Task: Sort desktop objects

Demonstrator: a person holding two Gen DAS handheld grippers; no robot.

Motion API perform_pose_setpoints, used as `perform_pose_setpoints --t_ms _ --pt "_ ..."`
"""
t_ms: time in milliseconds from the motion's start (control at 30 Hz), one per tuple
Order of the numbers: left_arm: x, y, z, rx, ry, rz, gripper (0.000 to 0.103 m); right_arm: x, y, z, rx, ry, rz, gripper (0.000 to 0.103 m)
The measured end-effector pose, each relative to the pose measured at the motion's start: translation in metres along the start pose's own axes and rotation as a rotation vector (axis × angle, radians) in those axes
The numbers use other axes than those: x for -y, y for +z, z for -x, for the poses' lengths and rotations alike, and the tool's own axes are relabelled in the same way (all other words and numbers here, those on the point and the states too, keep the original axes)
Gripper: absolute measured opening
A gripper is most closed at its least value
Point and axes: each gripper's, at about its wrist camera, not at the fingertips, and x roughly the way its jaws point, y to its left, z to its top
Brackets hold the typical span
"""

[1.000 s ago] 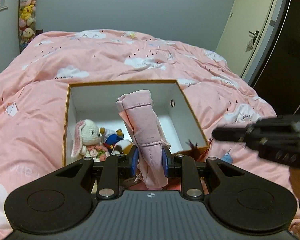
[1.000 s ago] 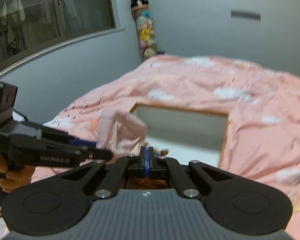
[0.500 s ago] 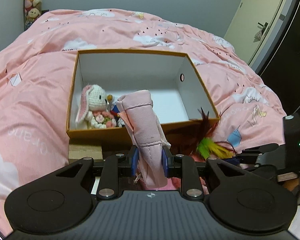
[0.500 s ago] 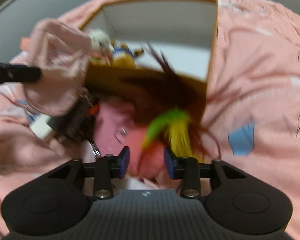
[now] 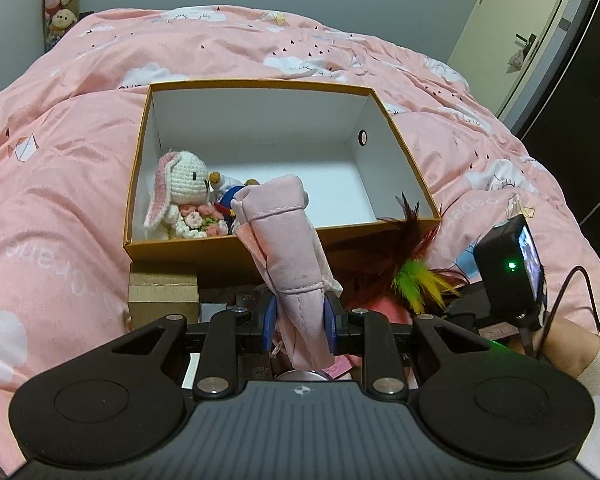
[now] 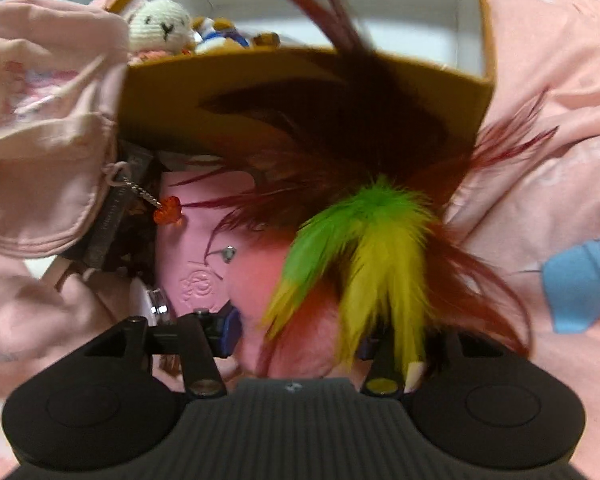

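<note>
My left gripper (image 5: 298, 320) is shut on a pink fabric pouch (image 5: 288, 240), which stands up out of its jaws in front of the orange box (image 5: 260, 84). The same pouch (image 6: 48, 120) shows at the left of the right wrist view. Inside the box, a crocheted rabbit (image 5: 184, 188) and a small blue figure lie in the near left corner. A feather toy (image 6: 364, 232) with green, yellow and dark red plumes lies against the box's near wall. My right gripper (image 6: 298, 338) hangs low over it, its jaws opening, with the toy's pink-red fuzzy base between them.
A pink embossed wallet (image 6: 196, 240), a small cardboard box (image 5: 162, 294) and dark clutter lie by the box's near wall. All of it rests on a bed with a pink cloud-print duvet (image 5: 60, 200). A door (image 5: 512, 20) stands at the far right.
My right gripper dropped from high over the bed down onto the feather toy, tilted downward, and its jaws went from shut to spread. The left gripper sank slightly, still holding the pouch.
</note>
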Motion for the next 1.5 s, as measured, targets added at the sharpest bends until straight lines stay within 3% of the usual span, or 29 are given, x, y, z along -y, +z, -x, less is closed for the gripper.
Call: perform_pose_setpoints --t_ms 167,400,767,833,867,900,1067,1200,1300,1333,1400,1500 --pt "0.001 -0.001 -0.001 -0.005 0.002 -0.001 0.028 0.000 -0.007 0.007 0.030 0.014 -0.004 0.045" --pt "0.001 -0.001 0.001 0.000 -0.001 0.003 0.028 -0.011 -0.018 0.048 0.112 0.048 0.028 0.044" --pt "0.010 0.011 0.016 0.060 -0.019 -0.013 0.028 -0.017 -0.006 0.144 0.361 0.146 0.062 0.041" --pt "0.012 0.016 0.019 0.081 -0.019 -0.015 0.028 -0.018 0.000 0.157 0.411 0.157 0.065 0.026" --pt "0.012 0.019 0.019 0.092 -0.019 -0.013 0.028 -0.016 0.008 0.163 0.431 0.163 0.064 0.003" --pt "0.014 0.022 0.019 0.099 -0.019 -0.012 0.028 -0.016 0.012 0.166 0.448 0.169 0.063 0.001" --pt "0.018 0.030 0.013 0.115 -0.018 -0.017 0.028 -0.020 0.040 0.157 0.479 0.139 0.086 0.001" --pt "0.014 0.027 0.015 0.113 -0.020 -0.017 0.028 -0.022 0.039 0.141 0.421 0.153 0.109 0.006" --pt "0.010 0.023 0.015 0.099 -0.023 -0.015 0.028 -0.023 0.035 0.120 0.358 0.108 0.140 0.008" --pt "0.009 0.021 0.016 0.095 -0.024 -0.017 0.028 -0.023 0.032 0.114 0.340 0.087 0.147 0.011" --pt "0.008 0.015 0.017 0.086 -0.024 -0.021 0.028 -0.021 0.025 0.102 0.294 0.048 0.161 0.028" --pt "0.004 0.007 0.013 0.060 -0.018 -0.017 0.028 -0.013 0.013 0.086 0.214 0.022 0.152 0.036"
